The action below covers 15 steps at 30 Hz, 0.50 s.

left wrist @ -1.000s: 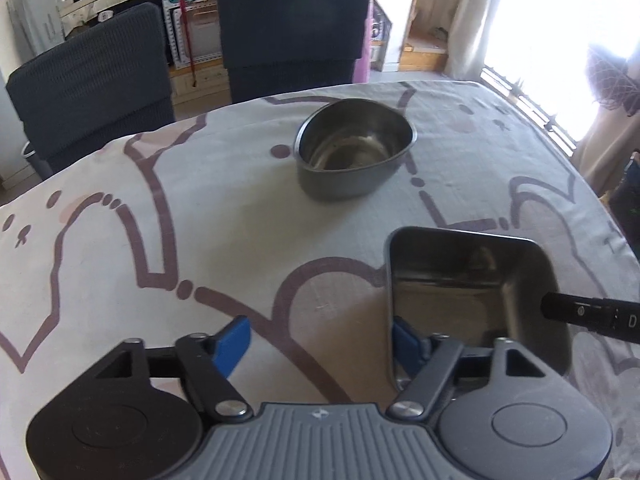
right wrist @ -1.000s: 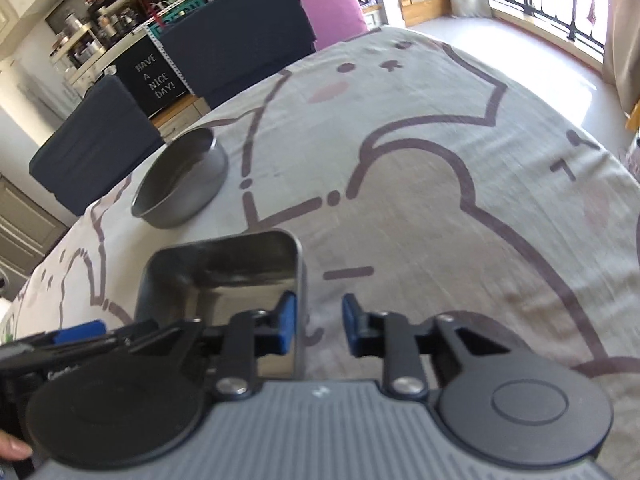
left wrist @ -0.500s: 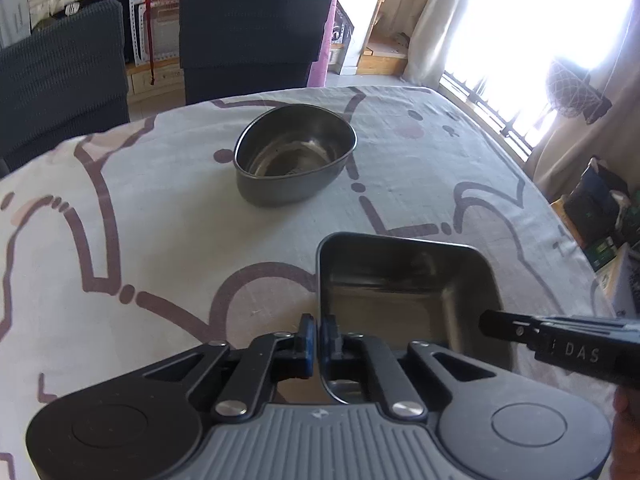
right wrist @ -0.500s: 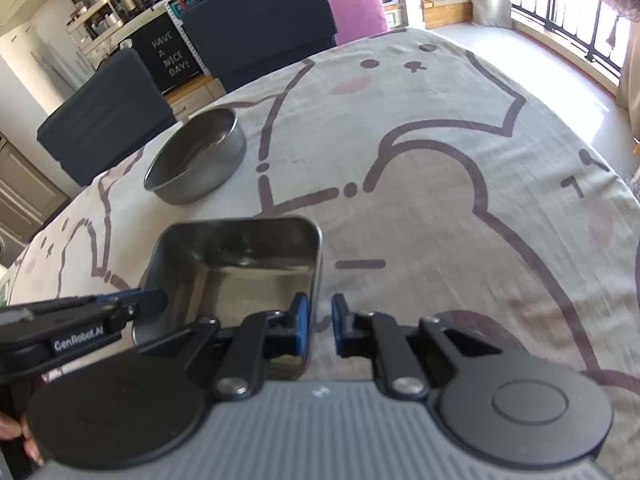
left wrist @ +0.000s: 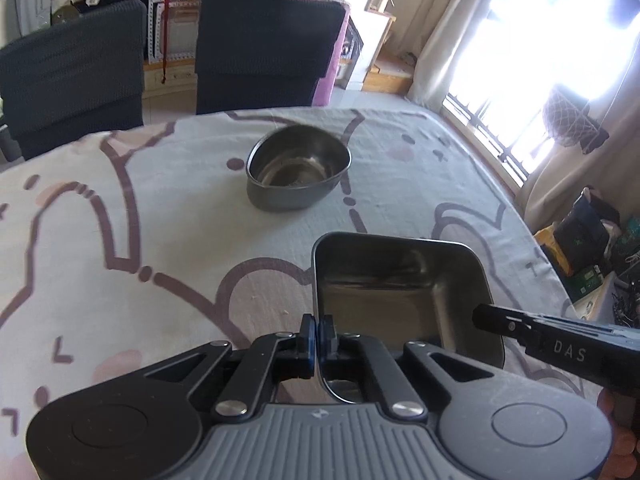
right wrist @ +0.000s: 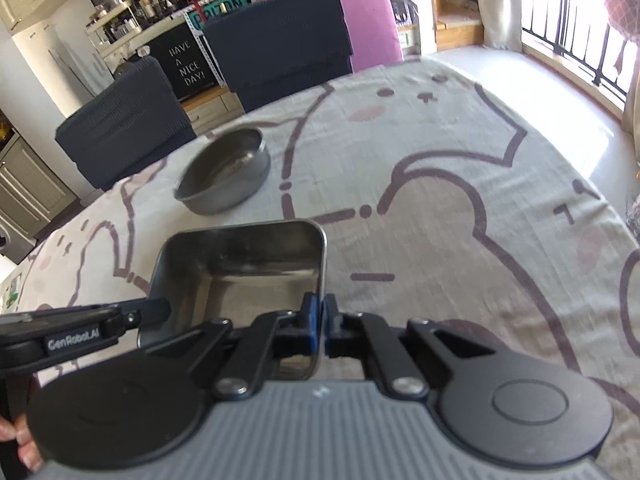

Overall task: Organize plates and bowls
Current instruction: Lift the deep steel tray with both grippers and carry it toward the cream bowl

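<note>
A square steel dish is held between both grippers above the table; it also shows in the right wrist view. My left gripper is shut on the dish's left wall. My right gripper is shut on its right wall. A round steel bowl stands farther back on the tablecloth, also in the right wrist view. The right gripper's finger shows at the dish's right side, and the left gripper's finger at its left side.
The table is covered by a grey cloth with cat outlines. Two dark chairs stand behind the far edge. The table's right edge drops off toward a bright window and clutter on the floor.
Both grippers closed on the square dish's walls, the left from wide open. The dish has risen and the view has shifted toward the bowl.
</note>
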Tool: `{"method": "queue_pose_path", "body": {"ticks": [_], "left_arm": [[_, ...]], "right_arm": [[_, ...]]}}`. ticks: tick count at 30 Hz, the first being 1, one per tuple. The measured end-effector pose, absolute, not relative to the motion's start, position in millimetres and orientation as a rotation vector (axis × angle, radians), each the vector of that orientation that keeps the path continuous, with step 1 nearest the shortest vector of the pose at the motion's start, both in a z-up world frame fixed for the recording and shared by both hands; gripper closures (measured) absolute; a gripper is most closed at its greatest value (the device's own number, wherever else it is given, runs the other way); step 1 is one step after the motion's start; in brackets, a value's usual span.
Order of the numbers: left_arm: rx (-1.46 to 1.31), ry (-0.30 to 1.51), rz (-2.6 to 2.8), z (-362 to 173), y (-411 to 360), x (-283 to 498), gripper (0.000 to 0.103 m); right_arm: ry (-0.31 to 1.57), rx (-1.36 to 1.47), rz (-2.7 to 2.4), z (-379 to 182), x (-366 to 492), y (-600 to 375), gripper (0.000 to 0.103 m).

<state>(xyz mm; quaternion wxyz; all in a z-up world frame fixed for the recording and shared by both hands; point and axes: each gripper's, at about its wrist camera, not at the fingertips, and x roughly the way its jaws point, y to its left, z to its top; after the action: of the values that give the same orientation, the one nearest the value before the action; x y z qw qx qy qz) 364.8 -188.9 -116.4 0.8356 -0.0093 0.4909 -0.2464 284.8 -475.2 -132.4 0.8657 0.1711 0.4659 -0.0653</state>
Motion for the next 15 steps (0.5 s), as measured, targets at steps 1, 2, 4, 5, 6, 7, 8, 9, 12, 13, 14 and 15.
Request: {"method": "queue_pose_path", "body": {"ticks": [1, 2, 4, 5, 6, 7, 8, 9, 12, 13, 14, 15], "left_arm": [[-0.02, 1.028, -0.519, -110.6, -185.2, 360.0, 0.101], [-0.024, 1.018, -0.515, -104.6, -180.8, 355.3, 0.101], [-0.031, 1.003, -0.504, -93.3, -171.9, 346.0, 0.101], [-0.035, 0.997, -0.497, -87.5, -167.5, 341.2, 0.101], [-0.038, 0.988, -0.49, -81.7, -163.2, 336.4, 0.101], [-0.041, 0.979, -0.482, -75.9, -158.7, 330.9, 0.101], [-0.044, 0.971, -0.473, -70.3, -153.9, 325.4, 0.101], [-0.048, 0.963, -0.463, -64.9, -148.1, 319.7, 0.101], [-0.065, 0.941, -0.433, -50.9, -129.7, 304.0, 0.1], [-0.069, 0.933, -0.423, -47.1, -122.9, 298.4, 0.1], [-0.071, 0.926, -0.411, -43.7, -116.2, 293.0, 0.1], [-0.073, 0.922, -0.399, -40.8, -109.5, 287.4, 0.1]], "right_arm": [[0.965, 0.351, -0.131, -126.9, 281.4, -472.6, 0.099], [0.953, 0.345, -0.12, -121.7, 277.5, -469.9, 0.099], [0.939, 0.344, -0.099, -111.5, 269.3, -464.2, 0.099], [0.932, 0.346, -0.089, -106.4, 265.8, -461.4, 0.099], [0.924, 0.346, -0.08, -100.5, 262.0, -458.0, 0.099], [0.916, 0.343, -0.072, -95.1, 257.6, -454.3, 0.099], [0.909, 0.341, -0.066, -90.1, 253.2, -450.3, 0.099], [0.902, 0.339, -0.057, -85.3, 248.5, -445.8, 0.099], [0.894, 0.346, -0.028, -74.8, 237.3, -433.8, 0.099], [0.892, 0.345, -0.017, -73.2, 235.5, -427.9, 0.099], [0.89, 0.343, -0.004, -70.7, 231.9, -422.3, 0.099], [0.889, 0.339, 0.011, -69.8, 228.9, -416.9, 0.099]]}}
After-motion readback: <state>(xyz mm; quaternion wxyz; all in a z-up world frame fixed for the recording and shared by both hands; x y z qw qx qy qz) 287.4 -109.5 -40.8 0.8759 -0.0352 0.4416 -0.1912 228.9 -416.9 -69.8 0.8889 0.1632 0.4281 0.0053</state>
